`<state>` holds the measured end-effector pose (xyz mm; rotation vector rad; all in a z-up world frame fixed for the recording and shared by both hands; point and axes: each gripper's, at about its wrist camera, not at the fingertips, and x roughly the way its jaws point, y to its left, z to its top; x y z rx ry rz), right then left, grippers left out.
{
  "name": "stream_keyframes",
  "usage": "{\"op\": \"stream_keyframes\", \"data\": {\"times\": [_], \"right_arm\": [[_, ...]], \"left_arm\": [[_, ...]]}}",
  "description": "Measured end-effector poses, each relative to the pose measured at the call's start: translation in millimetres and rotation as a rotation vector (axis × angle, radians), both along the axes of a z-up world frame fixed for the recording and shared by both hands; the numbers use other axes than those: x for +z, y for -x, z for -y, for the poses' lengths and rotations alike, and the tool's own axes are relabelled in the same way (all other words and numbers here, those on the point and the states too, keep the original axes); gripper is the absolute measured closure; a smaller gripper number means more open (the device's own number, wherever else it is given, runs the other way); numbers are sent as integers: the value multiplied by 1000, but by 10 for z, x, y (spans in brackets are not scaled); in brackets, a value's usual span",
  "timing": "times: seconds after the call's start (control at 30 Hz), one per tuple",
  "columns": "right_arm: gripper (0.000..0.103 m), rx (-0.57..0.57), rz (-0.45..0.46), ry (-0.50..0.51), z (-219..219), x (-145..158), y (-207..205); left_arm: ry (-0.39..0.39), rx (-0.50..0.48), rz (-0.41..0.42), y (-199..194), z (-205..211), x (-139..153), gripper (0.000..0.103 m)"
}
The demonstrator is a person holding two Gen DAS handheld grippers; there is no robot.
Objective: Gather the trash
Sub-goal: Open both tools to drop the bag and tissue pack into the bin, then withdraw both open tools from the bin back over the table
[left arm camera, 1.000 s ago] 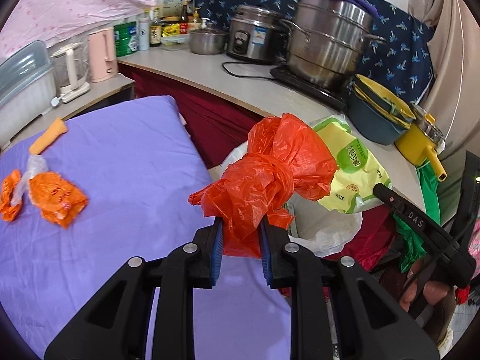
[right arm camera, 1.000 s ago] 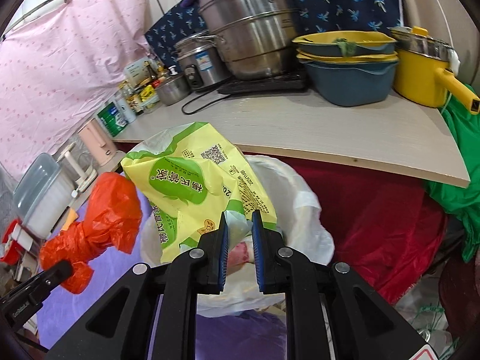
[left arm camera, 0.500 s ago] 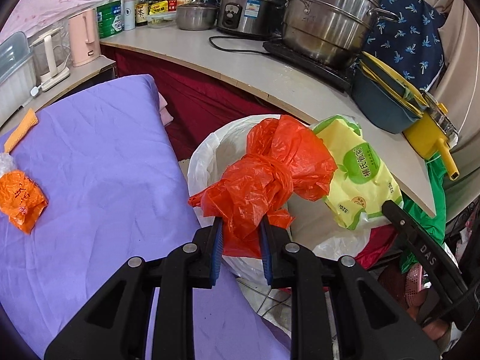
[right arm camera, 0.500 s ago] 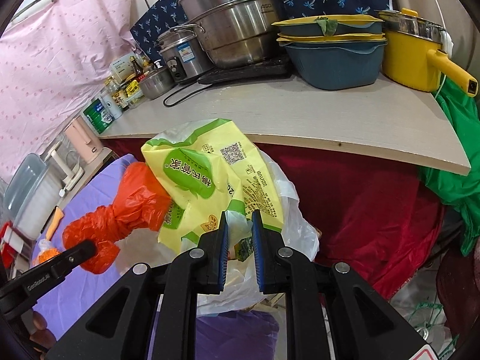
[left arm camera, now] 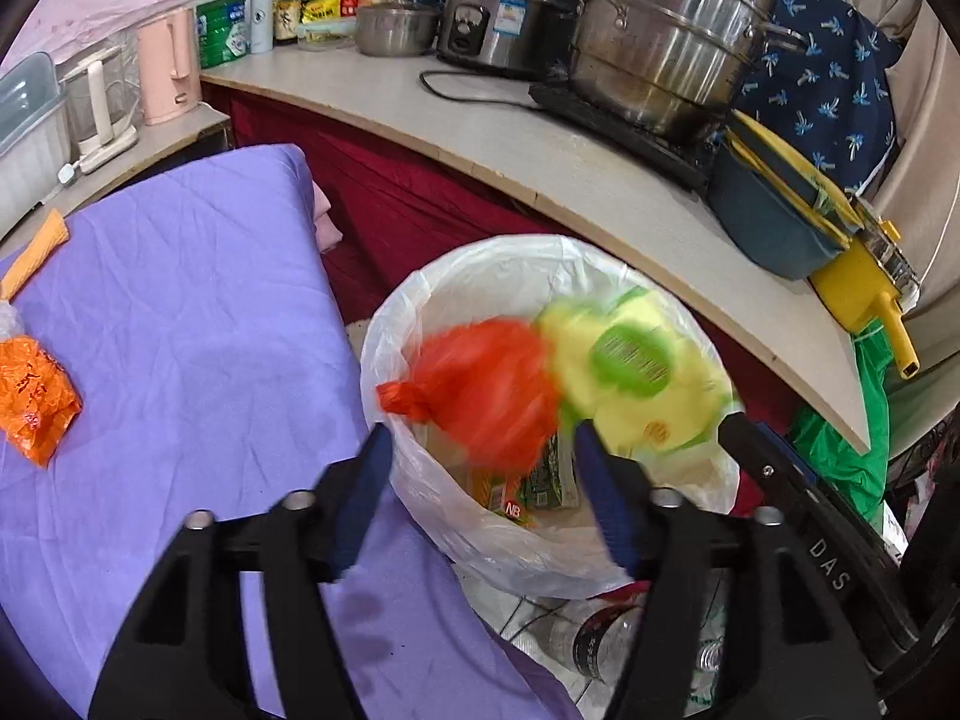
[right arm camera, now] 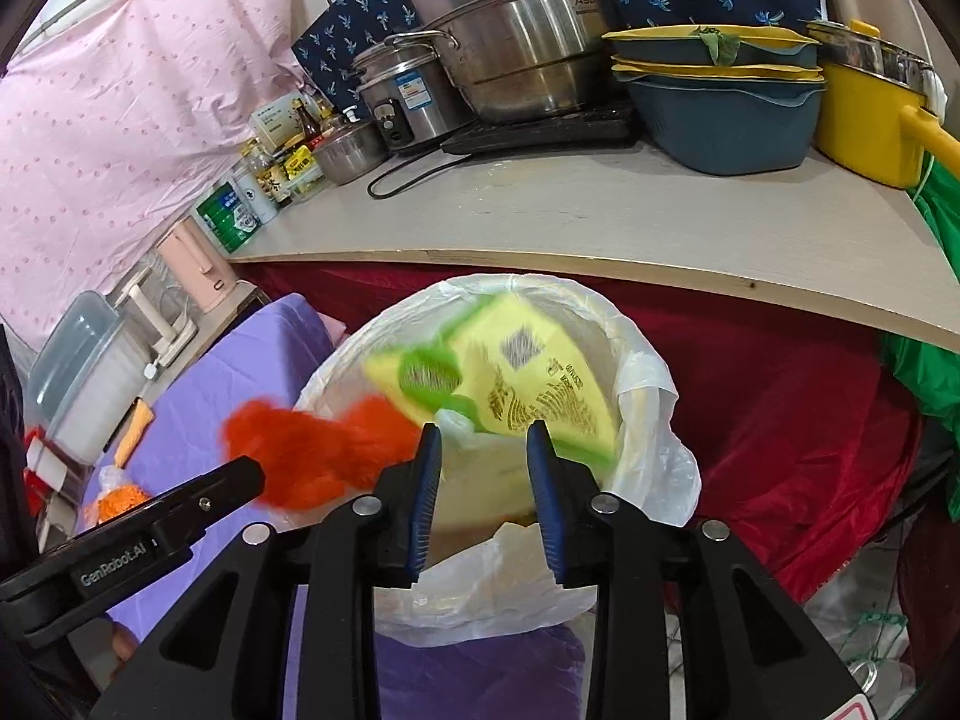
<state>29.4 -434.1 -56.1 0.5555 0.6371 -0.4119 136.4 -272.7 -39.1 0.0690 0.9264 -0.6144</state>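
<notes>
Left gripper [left arm camera: 480,456] spread wide, nothing between its fingers; right gripper [right arm camera: 483,450] likewise parted and empty. Both hang over the bin [left arm camera: 414,324], lined with a white plastic bag, centre of each frame. Red plastic bag [left arm camera: 486,390], motion-blurred, sits at the bin mouth, left of centre; yellow-green packet [left arm camera: 630,372], also blurred, just beside it on the right, touching. Cannot tell whether either has come to rest. Lower in the bin: small printed wrappers [left arm camera: 528,480], partly hidden. Orange wrapper [left arm camera: 30,396] lies on the purple sheet [left arm camera: 198,324], far left edge, well apart from the bin. Upper frame: bench [left arm camera: 492,126] carrying steel pots [left arm camera: 666,36] and stacked blue-yellow basins [left arm camera: 774,204].
</notes>
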Motion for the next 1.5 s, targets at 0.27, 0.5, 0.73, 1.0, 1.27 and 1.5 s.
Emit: {"op": "stream_keyframes", "data": {"times": [0.27, 0.5, 0.73, 1.0, 1.27, 1.5], "right_arm": [[64, -19, 27, 5, -21, 112, 91], [56, 4, 31, 18, -160, 198, 63], [46, 41, 33, 20, -392, 230, 14], [42, 104, 30, 25, -729, 270, -99], [42, 195, 18, 24, -1179, 272, -282], [41, 292, 5, 30, -1677, 249, -478]], "left_arm": [[19, 48, 32, 1, -176, 145, 36], [9, 104, 61, 5, -423, 217, 36], [-10, 155, 88, 24, -712, 262, 36], [-33, 234, 105, 33, -1157, 246, 28], [-55, 323, 114, 8, -1679, 225, 24], [-62, 414, 104, -54, -2192, 194, 18]]}}
